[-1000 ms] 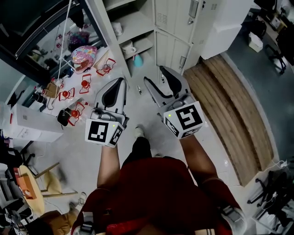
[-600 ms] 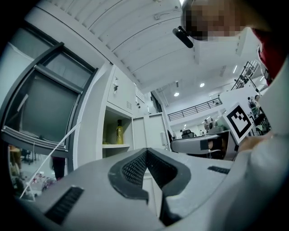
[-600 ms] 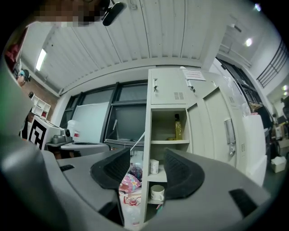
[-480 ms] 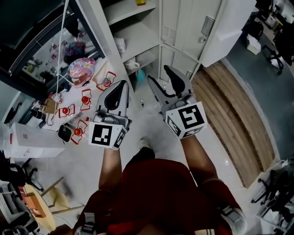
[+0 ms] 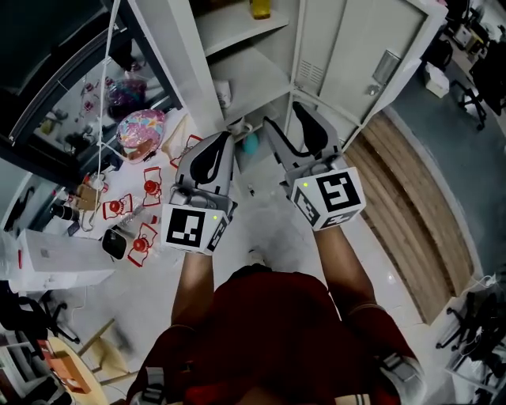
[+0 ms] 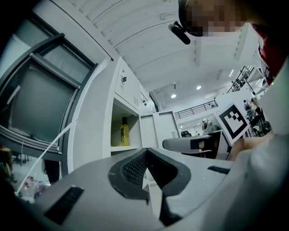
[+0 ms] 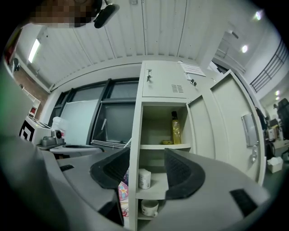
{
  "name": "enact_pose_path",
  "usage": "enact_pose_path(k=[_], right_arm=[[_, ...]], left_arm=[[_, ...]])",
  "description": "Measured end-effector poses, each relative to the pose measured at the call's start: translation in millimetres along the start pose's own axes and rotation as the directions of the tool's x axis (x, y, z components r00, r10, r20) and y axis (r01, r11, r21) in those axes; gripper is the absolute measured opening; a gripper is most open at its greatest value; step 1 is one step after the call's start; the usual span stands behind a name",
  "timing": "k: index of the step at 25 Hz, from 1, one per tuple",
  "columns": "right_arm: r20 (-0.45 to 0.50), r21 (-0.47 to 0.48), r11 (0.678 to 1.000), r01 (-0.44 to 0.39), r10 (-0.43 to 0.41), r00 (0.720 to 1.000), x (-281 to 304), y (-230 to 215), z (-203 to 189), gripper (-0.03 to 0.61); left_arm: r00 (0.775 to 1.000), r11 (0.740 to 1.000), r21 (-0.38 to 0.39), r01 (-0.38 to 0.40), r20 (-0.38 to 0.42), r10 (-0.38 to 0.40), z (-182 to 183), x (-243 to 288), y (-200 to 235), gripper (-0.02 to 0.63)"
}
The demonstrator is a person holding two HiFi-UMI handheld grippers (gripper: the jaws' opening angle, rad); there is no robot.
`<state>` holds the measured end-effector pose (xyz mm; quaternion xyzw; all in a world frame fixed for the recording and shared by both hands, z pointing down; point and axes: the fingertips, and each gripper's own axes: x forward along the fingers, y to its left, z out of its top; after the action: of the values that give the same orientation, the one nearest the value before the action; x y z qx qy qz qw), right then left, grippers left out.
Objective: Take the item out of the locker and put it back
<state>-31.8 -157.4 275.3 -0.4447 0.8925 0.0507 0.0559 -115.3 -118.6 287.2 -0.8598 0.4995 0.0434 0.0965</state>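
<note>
The open white locker stands ahead with three shelves in sight. A yellow bottle stands on the top shelf. One shelf down is a white jar, and under that a white mug. My left gripper is held level before the locker's left post, its pads closed together on nothing. To its right, my right gripper faces the shelves, open and empty, short of them.
The locker door hangs open to the right. A cluttered table at left carries red-and-white items, a colourful pouch and a white box. Wooden flooring runs along the right. A chair stands behind at lower left.
Both grippers have moved forward together toward the locker, and the shelves now sit closer in the head view. Neither has taken hold of anything.
</note>
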Motion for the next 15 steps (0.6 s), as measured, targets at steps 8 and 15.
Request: enact_pose_path(k=[8,15], right_arm=[[0.024,-0.025,0.998,0.061,-0.060,0.998,43.0,-13.6,9.1,0.215],[0.002,-0.048,0.995,0.082,-0.082,0.997,74.0,-29.9,18.2,0.219]], left_arm=[[1.000,1.000,0.013,0.023,0.013,-0.023,-1.4,21.8,32.2,0.006],[0.999,1.000,-0.001,0.024,0.029,-0.024,4.4,44.8,37.8,0.006]])
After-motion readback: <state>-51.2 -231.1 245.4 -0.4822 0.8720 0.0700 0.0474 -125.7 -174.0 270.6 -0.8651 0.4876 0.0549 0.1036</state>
